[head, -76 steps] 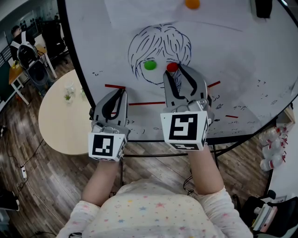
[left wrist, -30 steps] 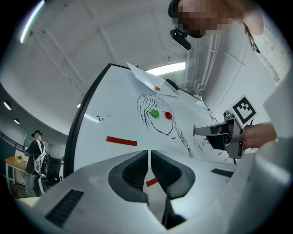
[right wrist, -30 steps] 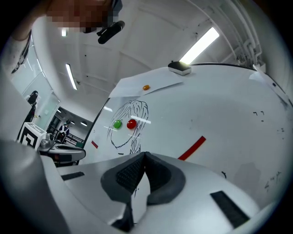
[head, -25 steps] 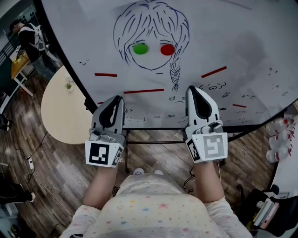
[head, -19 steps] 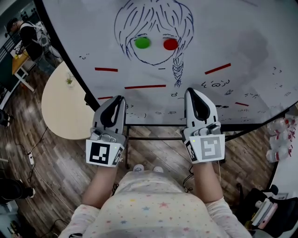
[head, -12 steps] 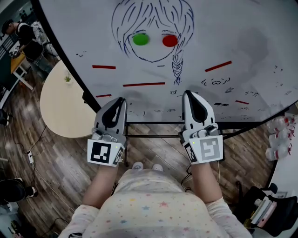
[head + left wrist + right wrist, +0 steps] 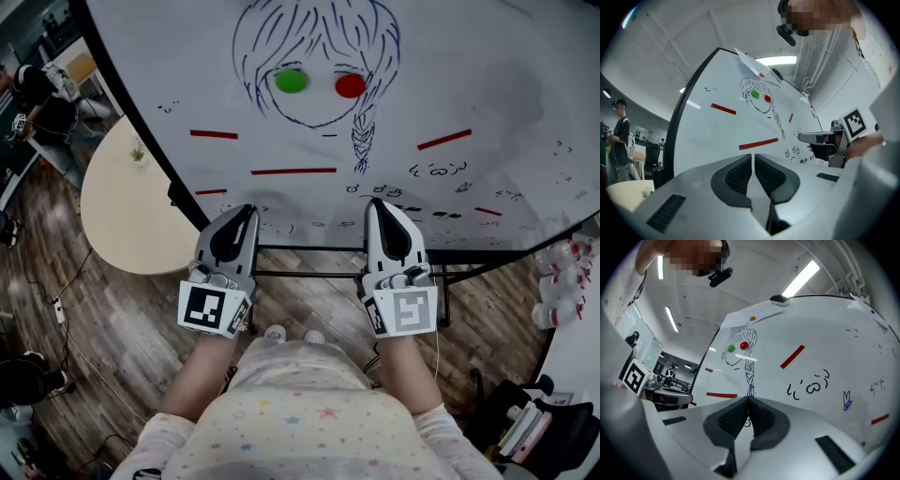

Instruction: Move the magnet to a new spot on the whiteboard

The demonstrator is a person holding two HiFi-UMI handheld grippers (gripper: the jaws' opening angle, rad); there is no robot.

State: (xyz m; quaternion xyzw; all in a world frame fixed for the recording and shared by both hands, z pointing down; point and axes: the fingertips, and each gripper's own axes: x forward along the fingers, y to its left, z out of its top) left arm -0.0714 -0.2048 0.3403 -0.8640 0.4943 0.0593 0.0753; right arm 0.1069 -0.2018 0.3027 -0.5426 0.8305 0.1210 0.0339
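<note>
The whiteboard [image 7: 506, 103] bears a drawn girl's face with a green magnet [image 7: 292, 81] and a red magnet [image 7: 350, 86] as its eyes. Both magnets stick to the board with nothing touching them. My left gripper [image 7: 246, 212] and right gripper [image 7: 378, 204] hang side by side below the board's lower edge, both shut and empty. From the left gripper view the shut left gripper [image 7: 753, 157] points at the board, with the red magnet [image 7: 767, 98] far ahead. The right gripper [image 7: 747, 399] is likewise shut, well short of the red magnet [image 7: 744, 345].
Red strips [image 7: 292, 171] and scribbles mark the board's lower part. An orange magnet [image 7: 751, 318] and a dark eraser [image 7: 779, 299] sit near the board's top. A round beige table [image 7: 122, 216] stands at the left, a person [image 7: 37, 94] beyond it, bottles [image 7: 553, 281] at the right.
Three seconds ago my right gripper stood open around the red magnet; it has since let go, shut and drawn back below the board. Over the last second both grippers barely move.
</note>
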